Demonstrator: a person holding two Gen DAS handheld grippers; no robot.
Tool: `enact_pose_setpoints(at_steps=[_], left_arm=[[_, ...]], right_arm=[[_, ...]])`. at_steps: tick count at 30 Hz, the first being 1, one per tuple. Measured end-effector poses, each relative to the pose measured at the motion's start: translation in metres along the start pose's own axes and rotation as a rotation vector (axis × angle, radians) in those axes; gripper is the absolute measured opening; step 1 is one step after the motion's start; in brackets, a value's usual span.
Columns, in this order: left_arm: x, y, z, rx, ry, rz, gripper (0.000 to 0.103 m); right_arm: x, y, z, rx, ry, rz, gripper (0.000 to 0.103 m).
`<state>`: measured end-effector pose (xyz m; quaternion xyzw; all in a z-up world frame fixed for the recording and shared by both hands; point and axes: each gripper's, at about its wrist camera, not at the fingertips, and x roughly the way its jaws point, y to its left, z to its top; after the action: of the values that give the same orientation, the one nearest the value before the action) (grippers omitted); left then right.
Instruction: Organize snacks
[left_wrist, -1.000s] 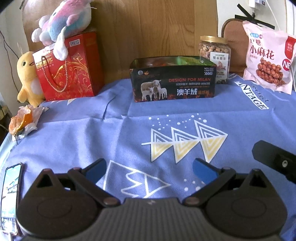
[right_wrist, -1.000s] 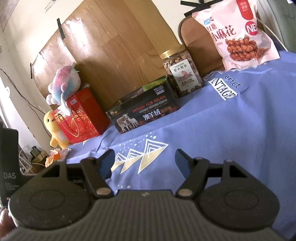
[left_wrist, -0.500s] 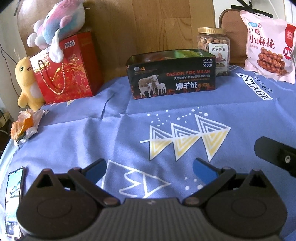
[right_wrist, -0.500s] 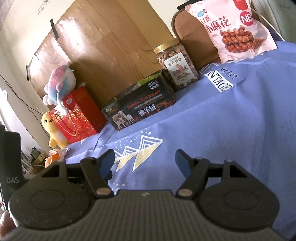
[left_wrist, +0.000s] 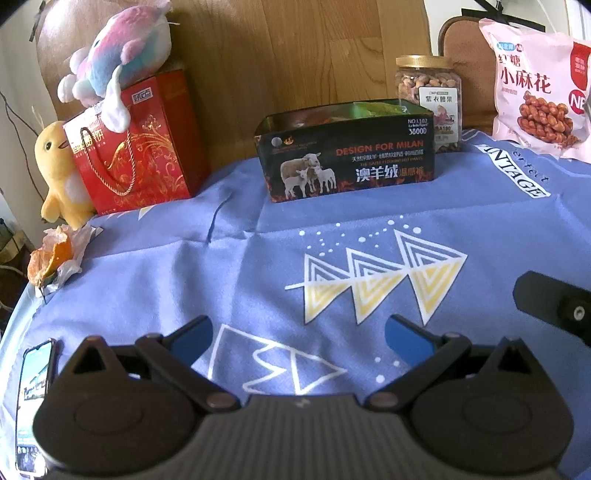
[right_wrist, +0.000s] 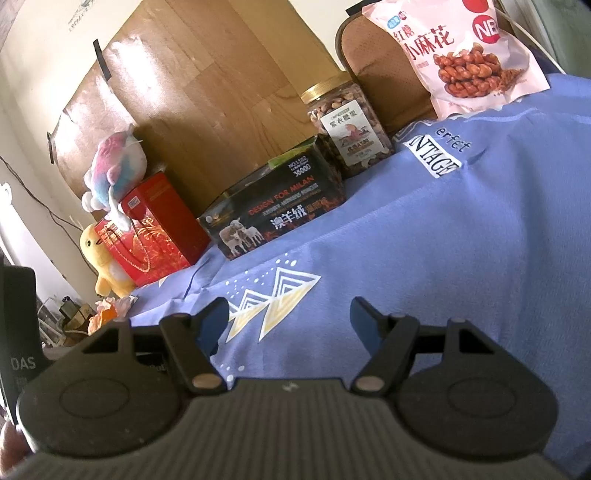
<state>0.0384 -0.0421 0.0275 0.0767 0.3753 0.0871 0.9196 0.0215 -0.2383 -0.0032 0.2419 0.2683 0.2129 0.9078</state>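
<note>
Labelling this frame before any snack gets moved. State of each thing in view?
Left gripper: open, empty.
Right gripper: open, empty.
Black box: upright, top open, packets inside.
Nut jar: upright, gold lid on, full.
Pink snack bag: sealed, propped against the chair.
Red gift bag: upright, plush toy on top.
Phone: flat, screen lit.

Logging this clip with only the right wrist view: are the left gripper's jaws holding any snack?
Observer: No. The left gripper has its jaws open above the blue cloth, with nothing between them.
Operator: Is anything near it that I can't see?
Observer: Yes. A phone lies screen-up at the cloth's left edge, beside that gripper.
</note>
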Motion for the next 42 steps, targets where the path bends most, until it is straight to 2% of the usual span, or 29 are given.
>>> enact_pose_setpoints(at_steps=[42], left_arm=[[0.0076,0.0007,-0.0051,0.002,0.063,0.014,0.103]], right_arm=[[-0.0018,0.0017,0.0012,-0.008,-0.007,0.003,0.075]])
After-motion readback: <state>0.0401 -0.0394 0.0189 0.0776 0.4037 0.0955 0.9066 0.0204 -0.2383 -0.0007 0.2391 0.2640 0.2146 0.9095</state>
